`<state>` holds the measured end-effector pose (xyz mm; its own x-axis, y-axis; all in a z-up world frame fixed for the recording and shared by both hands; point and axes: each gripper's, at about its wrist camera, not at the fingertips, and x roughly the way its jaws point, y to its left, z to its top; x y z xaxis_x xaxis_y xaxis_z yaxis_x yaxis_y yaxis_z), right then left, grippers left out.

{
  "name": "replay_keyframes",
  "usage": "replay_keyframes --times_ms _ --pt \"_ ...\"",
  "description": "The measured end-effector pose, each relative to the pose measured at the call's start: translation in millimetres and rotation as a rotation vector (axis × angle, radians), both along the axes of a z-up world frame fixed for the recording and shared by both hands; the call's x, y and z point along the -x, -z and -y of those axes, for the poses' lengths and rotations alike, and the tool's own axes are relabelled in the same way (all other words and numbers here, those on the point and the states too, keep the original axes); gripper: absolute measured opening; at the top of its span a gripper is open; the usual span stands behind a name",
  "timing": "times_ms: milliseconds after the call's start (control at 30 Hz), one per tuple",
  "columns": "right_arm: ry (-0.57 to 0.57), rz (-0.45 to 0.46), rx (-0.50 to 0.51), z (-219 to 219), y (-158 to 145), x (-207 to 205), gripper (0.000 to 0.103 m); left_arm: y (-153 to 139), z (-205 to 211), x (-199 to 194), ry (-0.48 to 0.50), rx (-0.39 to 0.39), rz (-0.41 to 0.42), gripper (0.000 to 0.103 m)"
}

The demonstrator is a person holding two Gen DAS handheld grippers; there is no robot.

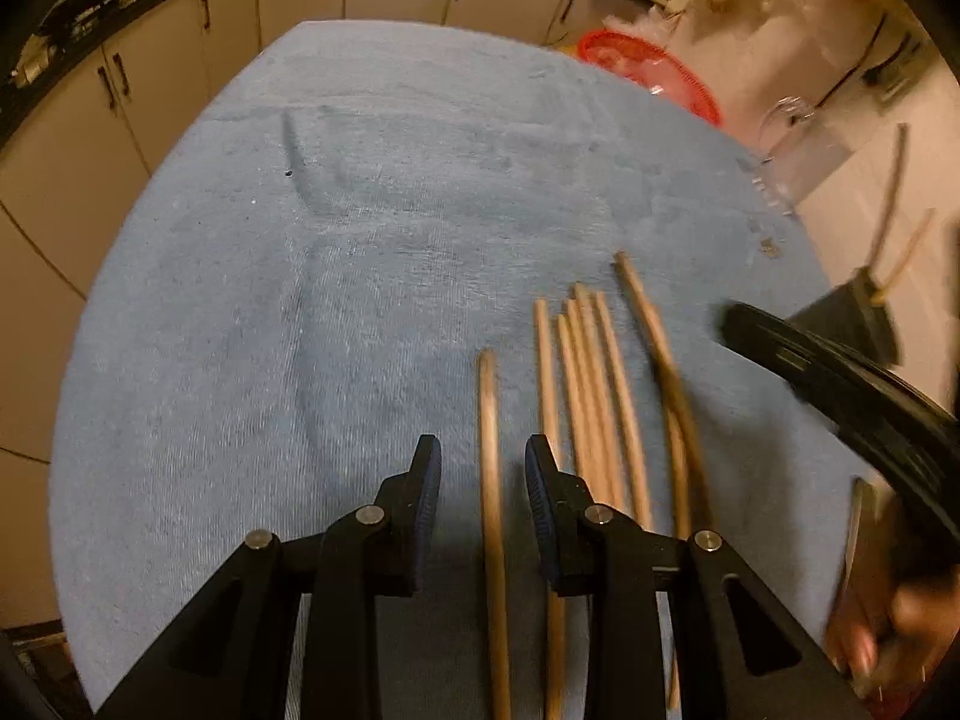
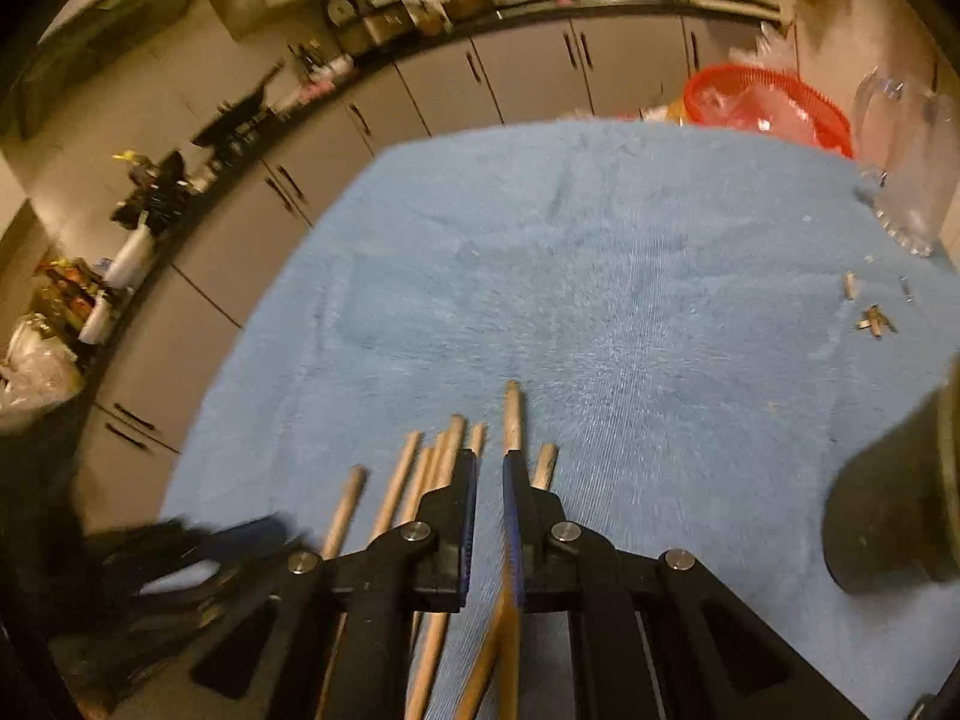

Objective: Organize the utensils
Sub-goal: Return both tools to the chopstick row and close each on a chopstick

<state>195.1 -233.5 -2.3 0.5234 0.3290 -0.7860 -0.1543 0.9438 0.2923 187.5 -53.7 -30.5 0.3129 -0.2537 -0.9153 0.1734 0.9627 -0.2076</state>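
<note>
Two grippers over a blue towel [image 1: 300, 300]. Left gripper [image 1: 483, 468]: jaws parted, one wooden chopstick [image 1: 489, 450] lying loose between them, untouched. Right gripper [image 2: 489, 468]: jaws nearly closed, clamping a chopstick [image 2: 512, 414]. Remaining chopsticks [image 1: 591, 384] lie side by side on the towel just beside. Red basket [image 2: 774, 102] at the far edge.

Wooden chopsticks [image 1: 591, 396] lie side by side on the blue towel [image 1: 360, 252], near edge. Red plastic basket [image 2: 768, 105] and clear glass pitcher [image 2: 906, 162] sit past the towel's far right corner.
</note>
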Motion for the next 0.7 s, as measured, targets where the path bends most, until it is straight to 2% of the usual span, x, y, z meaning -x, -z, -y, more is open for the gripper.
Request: replay_keyframes --times_ms 100,200,233,267,500,600,700 --pt "-0.010 0.042 -0.015 2 -14 20 0.011 10 13 -12 0.001 -0.048 -0.036 0.026" --pt "-0.019 0.046 -0.028 2 -20 23 0.011 10 22 -20 -0.007 -0.101 -0.012 0.023" --pt "-0.011 0.042 -0.022 1 -19 21 0.011 9 24 -21 -0.015 -0.126 -0.007 0.008" --pt "0.006 0.030 -0.016 3 -17 18 0.012 10 25 -22 -0.022 -0.161 -0.004 0.007" --pt "0.006 -0.106 0.008 9 12 -24 0.016 10 7 -13 -0.036 -0.108 -0.016 0.007" --pt "-0.005 -0.125 0.036 5 21 -38 0.016 11 -1 -10 -0.028 -0.088 -0.011 0.007" --pt "-0.018 -0.131 0.052 -2 22 -49 0.019 10 -12 -10 -0.042 -0.019 -0.014 0.007"
